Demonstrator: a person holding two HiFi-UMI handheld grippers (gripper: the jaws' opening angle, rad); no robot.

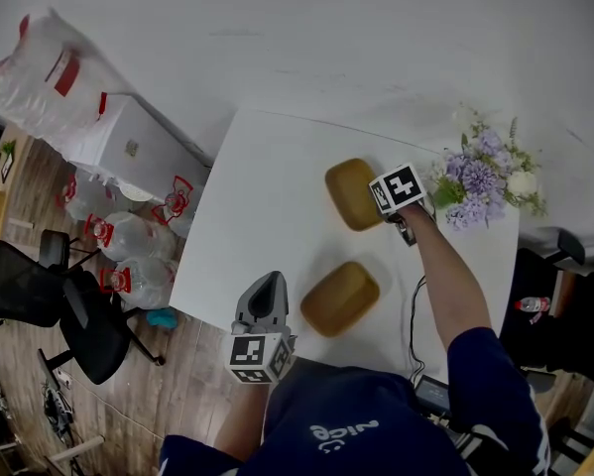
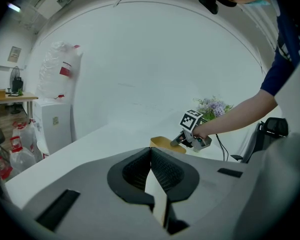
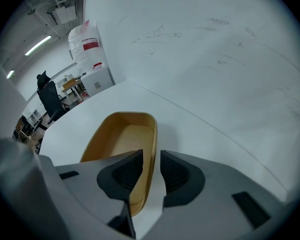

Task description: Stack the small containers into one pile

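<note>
Mustard-yellow oblong plastic container just left of purple flower bunch, long axis running away from right gripper, parted fingers astride its right wall, not yet pinching; left gripper closed, farther off.

Using the far container as the anchor on the worktop: the second container sits nearer the person, apart from it. The flower bunch is off to its right. The right gripper straddles its right rim, wall between the fingers. The left gripper is nearer and left. Water jugs are on the floor, far left.
</note>
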